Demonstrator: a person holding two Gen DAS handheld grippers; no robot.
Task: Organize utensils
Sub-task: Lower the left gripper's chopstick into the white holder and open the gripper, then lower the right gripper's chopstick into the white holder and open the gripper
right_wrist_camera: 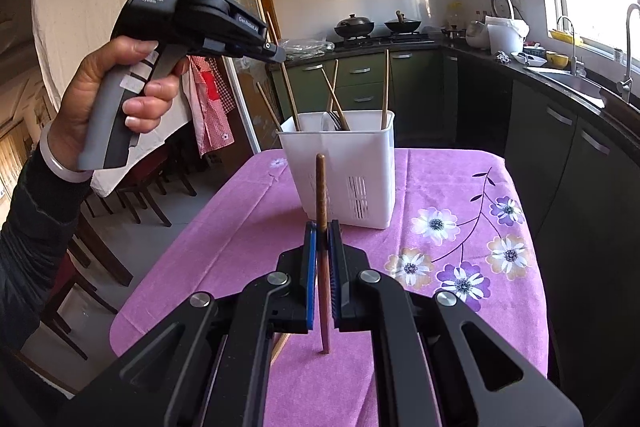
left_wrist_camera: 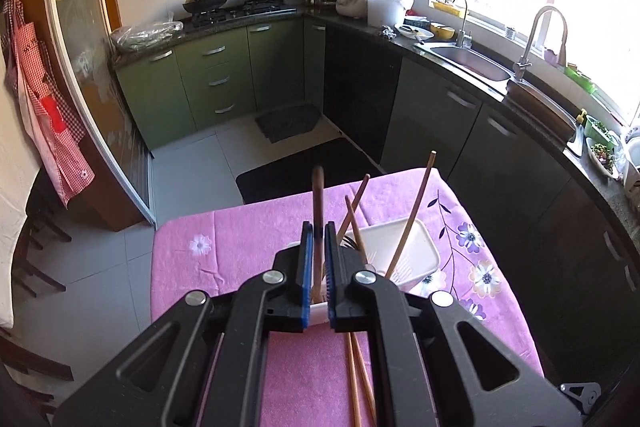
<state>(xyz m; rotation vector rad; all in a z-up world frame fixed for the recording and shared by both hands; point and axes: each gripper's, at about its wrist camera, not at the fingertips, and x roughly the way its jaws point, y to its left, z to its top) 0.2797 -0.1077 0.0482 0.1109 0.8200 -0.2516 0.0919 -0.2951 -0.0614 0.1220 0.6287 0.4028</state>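
A white utensil holder [right_wrist_camera: 352, 163] stands on the purple floral tablecloth [right_wrist_camera: 240, 227] and holds several chopsticks and a fork. My left gripper [left_wrist_camera: 319, 231] is above the holder [left_wrist_camera: 404, 251], shut on a dark brown chopstick [left_wrist_camera: 318, 199] that stands upright over its near rim. In the right wrist view the left gripper [right_wrist_camera: 276, 53] is held high at the holder's left. My right gripper [right_wrist_camera: 322, 231] is shut on another dark brown chopstick [right_wrist_camera: 321, 187], upright, above the cloth in front of the holder.
Two light wooden chopsticks [left_wrist_camera: 358, 379] lie on the cloth under the left gripper. The table edge drops to the tiled floor on the left. Dark kitchen cabinets and a counter with a sink [left_wrist_camera: 472, 61] run along the right. Dining chairs [right_wrist_camera: 140, 187] stand at the left.
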